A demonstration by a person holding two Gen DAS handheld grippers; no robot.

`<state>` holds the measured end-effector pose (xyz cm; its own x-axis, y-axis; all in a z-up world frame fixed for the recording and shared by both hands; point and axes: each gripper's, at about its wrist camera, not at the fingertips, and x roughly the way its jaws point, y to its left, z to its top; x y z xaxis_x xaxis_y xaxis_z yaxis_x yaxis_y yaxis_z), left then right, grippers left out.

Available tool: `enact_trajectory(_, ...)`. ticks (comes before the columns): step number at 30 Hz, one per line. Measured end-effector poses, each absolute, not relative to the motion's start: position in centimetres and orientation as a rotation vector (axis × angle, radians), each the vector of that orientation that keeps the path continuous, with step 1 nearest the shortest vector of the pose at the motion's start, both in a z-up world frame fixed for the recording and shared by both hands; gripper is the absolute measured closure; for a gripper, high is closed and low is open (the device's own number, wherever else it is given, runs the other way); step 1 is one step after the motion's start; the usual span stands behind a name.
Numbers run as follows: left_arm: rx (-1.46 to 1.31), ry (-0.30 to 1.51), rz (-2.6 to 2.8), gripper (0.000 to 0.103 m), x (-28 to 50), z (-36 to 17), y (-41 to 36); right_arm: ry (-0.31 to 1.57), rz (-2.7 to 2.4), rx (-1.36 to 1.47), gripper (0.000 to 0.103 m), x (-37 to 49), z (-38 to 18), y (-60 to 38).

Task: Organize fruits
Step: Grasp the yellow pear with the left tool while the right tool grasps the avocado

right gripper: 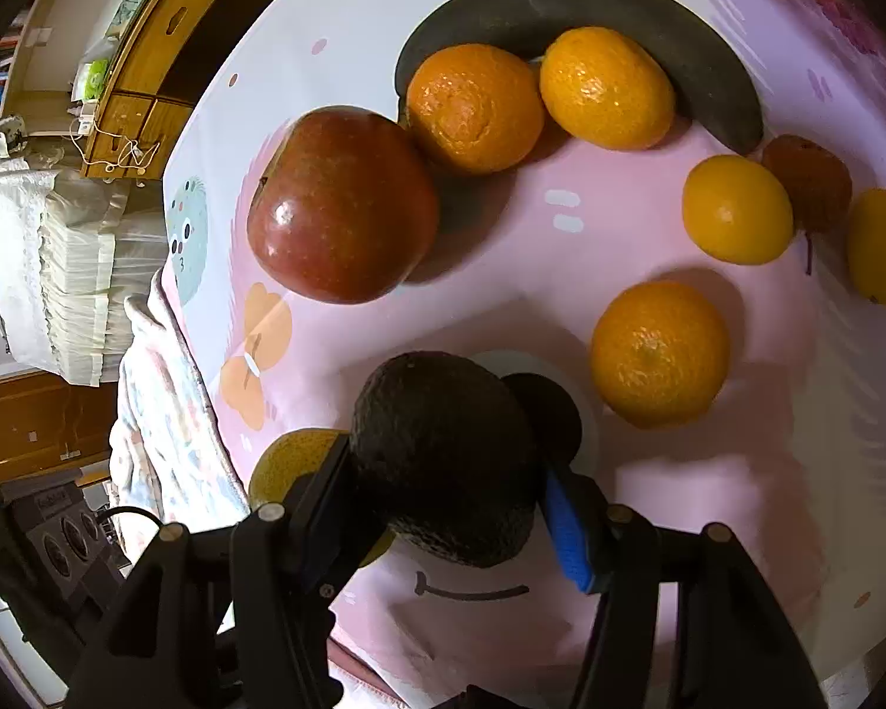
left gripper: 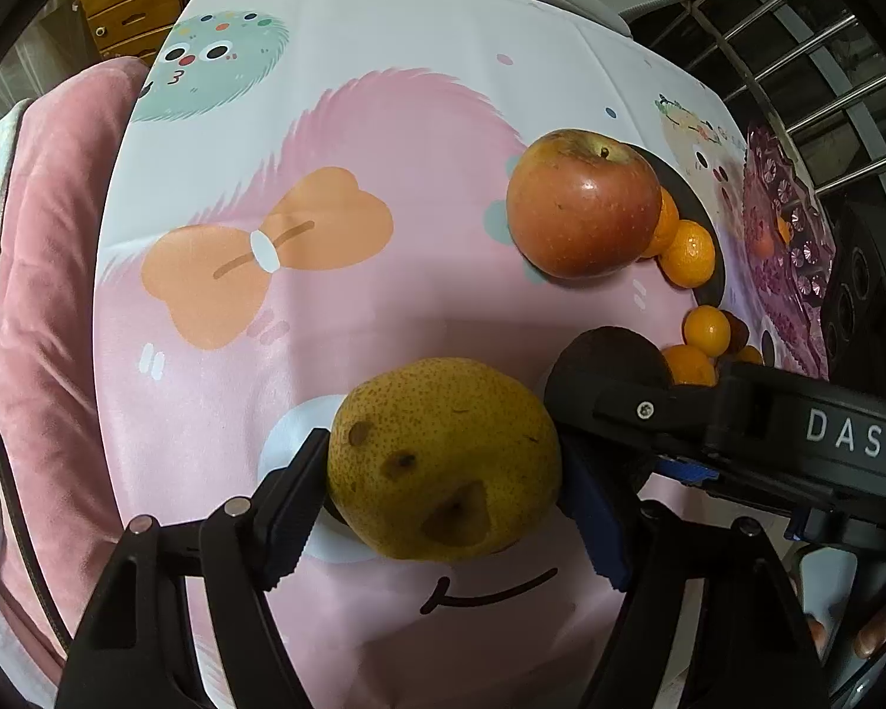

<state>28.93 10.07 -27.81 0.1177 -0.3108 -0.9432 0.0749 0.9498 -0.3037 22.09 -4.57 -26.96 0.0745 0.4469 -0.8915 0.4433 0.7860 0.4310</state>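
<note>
While the left tongs (left gripper: 443,472) clamp a yellow-brown speckled pear (left gripper: 443,458) between their two fingers, the right tongs (right gripper: 443,502) grip a dark, bumpy avocado (right gripper: 443,458) the same way. Both fruits sit close together over the near part of the desk (left gripper: 384,148), which is covered by a pink and white cartoon-print cloth; whether either fruit touches the cloth cannot be told. In the left wrist view, the right tool comes in from the right side, and its avocado lies just beside the pear.

Farther out on the desk rests a large red apple (right gripper: 342,204). Right behind it, touching or nearly touching, are two oranges (right gripper: 475,106) side by side, and a blackened banana (right gripper: 590,6) curves around their far side. To the right of these, a smaller yellow citrus fruit (right gripper: 737,210) lies against a small brown fruit (right gripper: 809,177) with a thin stem, and another yellow fruit (right gripper: 880,245) sits at the right edge of the view. One more orange (right gripper: 658,351) rests alone, nearer the avocado.

A pink patterned glass dish (left gripper: 788,248) stands at the desk's far right edge in the left wrist view. A pink cushion (left gripper: 47,266) lies along the left side of the desk, and wooden drawers (left gripper: 130,0) stand behind it.
</note>
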Motion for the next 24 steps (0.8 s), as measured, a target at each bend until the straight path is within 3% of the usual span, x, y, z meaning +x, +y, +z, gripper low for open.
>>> enact_trajectory(14, -0.171, 1.436, -0.253, 0.029, 24.5, -25.9, 12.0, 1.604, -0.050, 0.882, 0.044, 17.7, -27.1, -5.5)
enact_trajectory(24, -0.182, 1.382, -0.303, 0.029, 18.7, -22.7, 13.1, 1.508, -0.062, 0.917, 0.044, 11.5, -25.1, -6.2)
